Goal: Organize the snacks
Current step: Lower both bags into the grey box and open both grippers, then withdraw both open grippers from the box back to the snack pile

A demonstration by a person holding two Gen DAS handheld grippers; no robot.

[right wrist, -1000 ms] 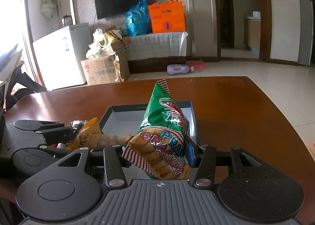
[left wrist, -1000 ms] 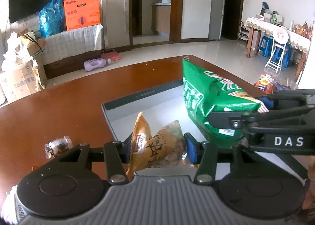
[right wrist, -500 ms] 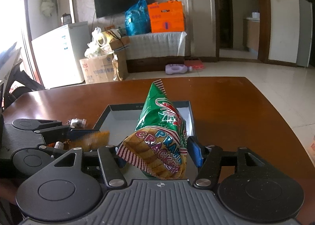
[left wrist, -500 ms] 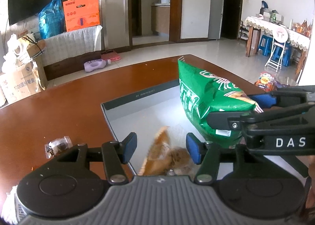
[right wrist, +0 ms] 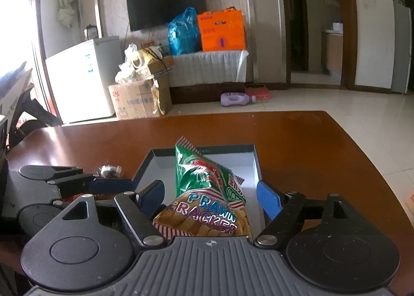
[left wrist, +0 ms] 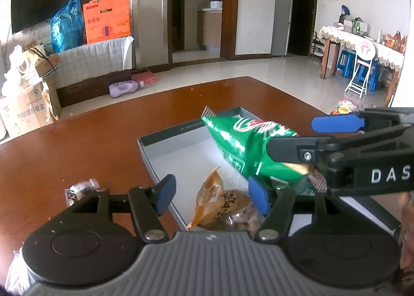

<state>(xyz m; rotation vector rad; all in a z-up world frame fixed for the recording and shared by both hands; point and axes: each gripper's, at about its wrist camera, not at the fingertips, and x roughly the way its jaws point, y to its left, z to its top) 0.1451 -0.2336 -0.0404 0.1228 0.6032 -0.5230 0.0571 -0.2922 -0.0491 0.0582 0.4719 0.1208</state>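
Observation:
An open grey box (left wrist: 181, 151) sits on the brown table. An orange snack packet (left wrist: 222, 205) lies inside it, between and below the blue pads of my open left gripper (left wrist: 212, 196). A green prawn cracker bag (left wrist: 248, 145) lies tilted in the box, also in the right wrist view (right wrist: 207, 192). My right gripper (right wrist: 211, 196) is open around the bag, its pads apart from it. The right gripper also shows in the left wrist view (left wrist: 336, 138). The left gripper shows at the left of the right wrist view (right wrist: 103, 182).
A small wrapped candy (left wrist: 81, 188) lies on the table (left wrist: 77, 140) left of the box, also in the right wrist view (right wrist: 110, 170). The table's far edge and tiled floor lie beyond. A cardboard carton (right wrist: 137, 99) and white fridge (right wrist: 82, 78) stand by the wall.
Both grippers opened. The orange packet dropped from the left gripper into the box. The green bag was let go by the right gripper and tipped down into the box.

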